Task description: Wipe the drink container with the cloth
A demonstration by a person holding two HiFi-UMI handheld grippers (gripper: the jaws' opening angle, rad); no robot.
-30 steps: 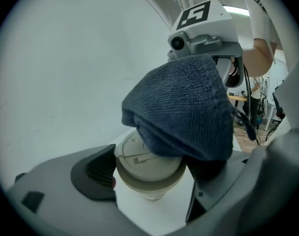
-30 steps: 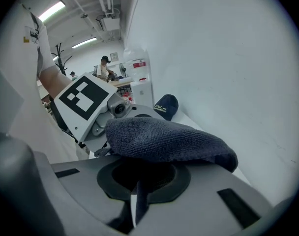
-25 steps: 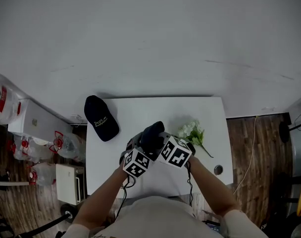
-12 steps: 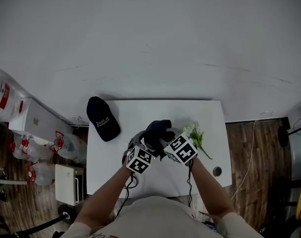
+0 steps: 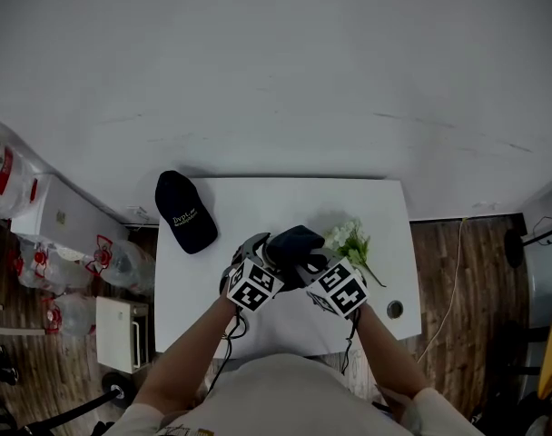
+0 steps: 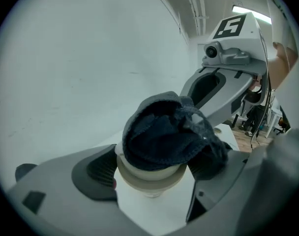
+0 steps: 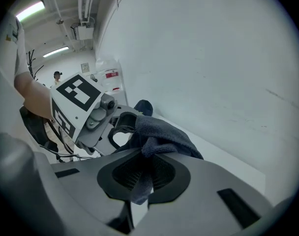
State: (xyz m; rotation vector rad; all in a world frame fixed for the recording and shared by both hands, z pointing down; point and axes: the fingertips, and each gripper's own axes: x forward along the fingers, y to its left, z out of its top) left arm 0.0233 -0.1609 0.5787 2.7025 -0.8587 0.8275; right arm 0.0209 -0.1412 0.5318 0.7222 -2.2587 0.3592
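A cream-white drink container is clamped between my left gripper's ribbed pads, above the white table. A dark blue cloth lies bunched over the container's top and hides it. My right gripper is shut on one end of that cloth, and the cloth runs from its jaws over to the left gripper. In the head view the cloth sits between both grippers near the table's middle, with the left gripper and right gripper close together. The container itself is hidden there.
A dark cap lies at the table's back left corner. A bunch of white flowers with green leaves lies just right of the grippers. A round cable hole is near the front right. Boxes and plastic bags stand on the floor at left.
The right gripper has slid right and toward me, dragging the cloth across the container top. The left gripper has edged slightly away from me, still holding the container.
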